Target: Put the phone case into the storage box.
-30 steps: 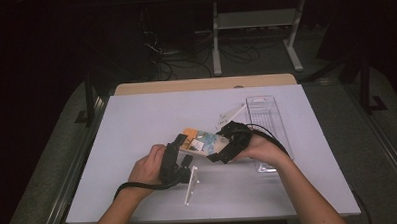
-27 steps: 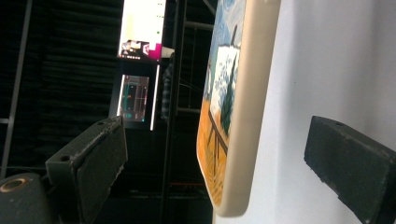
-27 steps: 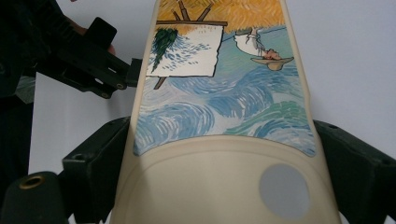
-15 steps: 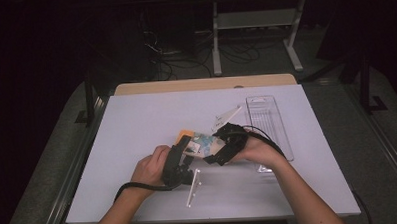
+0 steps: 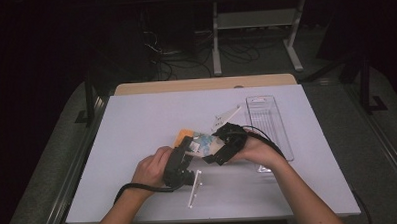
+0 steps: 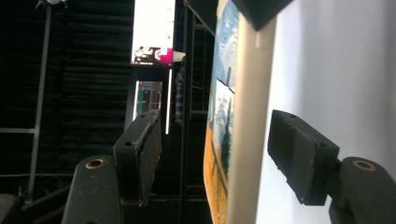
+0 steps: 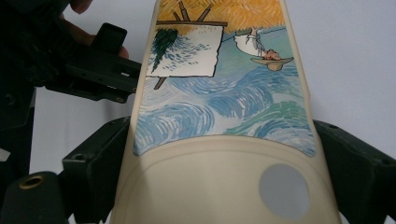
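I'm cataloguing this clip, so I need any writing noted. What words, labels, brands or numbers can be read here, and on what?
No text can be read.
Painted case: a picture of an easel, waves and a small figure, no lettering visible.
Lit screen in the background: coloured marks, too small and blurred to read.
Clear tray: no label visible.

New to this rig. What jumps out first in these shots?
The painted phone case, cream-rimmed with blue swirls and an orange top, held above the middle of the white table between both grippers. The right gripper clamps its plain end; the left gripper has just been closing around its edge, pads not yet pressing. A clear plastic tray sits at the table's right.
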`<state>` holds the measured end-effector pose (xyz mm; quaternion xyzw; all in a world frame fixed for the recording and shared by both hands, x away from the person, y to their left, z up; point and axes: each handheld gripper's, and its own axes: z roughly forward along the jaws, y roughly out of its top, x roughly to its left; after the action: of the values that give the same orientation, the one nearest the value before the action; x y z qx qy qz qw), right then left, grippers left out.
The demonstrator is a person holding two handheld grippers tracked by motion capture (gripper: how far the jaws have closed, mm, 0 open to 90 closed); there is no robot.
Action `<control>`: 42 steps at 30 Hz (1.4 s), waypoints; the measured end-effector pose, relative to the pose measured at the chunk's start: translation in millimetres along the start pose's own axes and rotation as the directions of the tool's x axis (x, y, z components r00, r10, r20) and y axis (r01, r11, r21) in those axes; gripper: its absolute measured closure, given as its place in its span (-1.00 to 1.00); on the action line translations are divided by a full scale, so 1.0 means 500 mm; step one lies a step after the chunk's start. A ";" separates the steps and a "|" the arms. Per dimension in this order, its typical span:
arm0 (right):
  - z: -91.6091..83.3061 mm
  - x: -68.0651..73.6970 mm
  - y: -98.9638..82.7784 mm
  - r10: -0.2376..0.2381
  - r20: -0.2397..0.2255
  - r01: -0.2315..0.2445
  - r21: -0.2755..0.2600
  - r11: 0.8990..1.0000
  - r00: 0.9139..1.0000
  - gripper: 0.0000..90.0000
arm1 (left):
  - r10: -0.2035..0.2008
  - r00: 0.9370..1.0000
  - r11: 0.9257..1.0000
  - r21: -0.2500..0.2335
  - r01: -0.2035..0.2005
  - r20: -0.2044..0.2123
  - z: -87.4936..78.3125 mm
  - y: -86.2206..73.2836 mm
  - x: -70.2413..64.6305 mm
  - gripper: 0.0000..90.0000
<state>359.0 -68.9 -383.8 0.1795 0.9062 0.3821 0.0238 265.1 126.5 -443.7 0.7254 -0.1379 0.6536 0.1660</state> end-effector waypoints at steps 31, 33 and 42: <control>0.003 0.000 0.002 0.013 0.000 -0.013 -0.006 1.000 1.000 -0.78 | 0.061 0.997 0.998 0.011 -0.061 0.056 -0.003 0.009 0.002 0.51; 0.003 0.000 0.002 0.019 -0.002 -0.019 -0.008 1.000 1.000 -0.78 | 0.070 0.995 0.997 0.011 -0.071 0.065 -0.003 0.010 0.003 0.54; 0.000 0.002 0.003 0.029 -0.004 -0.029 -0.014 0.999 1.000 -0.78 | 0.083 0.995 0.996 0.012 -0.084 0.059 -0.004 0.011 0.002 0.65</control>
<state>358.5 -67.3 -382.7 0.1918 0.9007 0.3893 0.0176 261.3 122.2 -442.2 0.7388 -0.1683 0.6396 0.1294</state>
